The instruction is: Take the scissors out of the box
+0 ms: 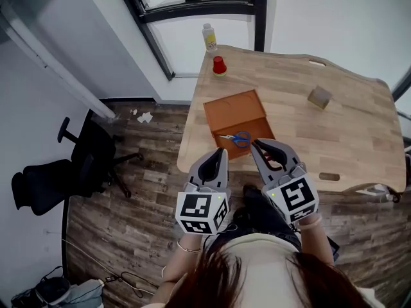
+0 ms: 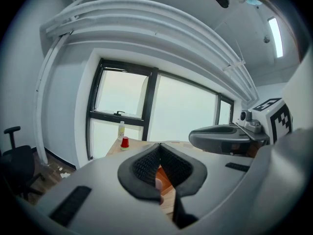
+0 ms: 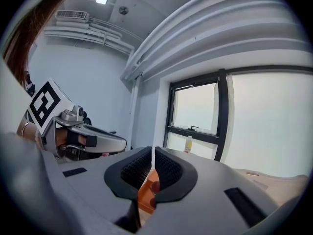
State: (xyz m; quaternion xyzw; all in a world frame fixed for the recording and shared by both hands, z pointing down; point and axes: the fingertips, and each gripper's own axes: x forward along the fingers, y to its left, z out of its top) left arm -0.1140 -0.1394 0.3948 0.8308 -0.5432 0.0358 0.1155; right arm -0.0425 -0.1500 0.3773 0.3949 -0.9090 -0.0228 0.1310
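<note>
A flat orange-brown box [image 1: 234,108] lies open near the front edge of the wooden table [image 1: 334,133]. Blue-handled scissors [image 1: 237,138] lie in its near half. In the head view both grippers hover side by side just in front of the table edge, pointing at the box. My left gripper [image 1: 222,151] is a little left of the scissors, its jaws meeting at the tips [image 2: 159,146] with nothing between them. My right gripper [image 1: 258,144] is close to the scissors' right side, its jaws parted by a narrow slit [image 3: 154,151] and empty. Orange box shows through both jaw gaps.
A red cup [image 1: 219,65] and a small bottle [image 1: 209,37] stand at the table's far left corner by the window. A small tan block [image 1: 319,97] sits at the right. A black office chair [image 1: 61,169] stands on the wood floor at the left.
</note>
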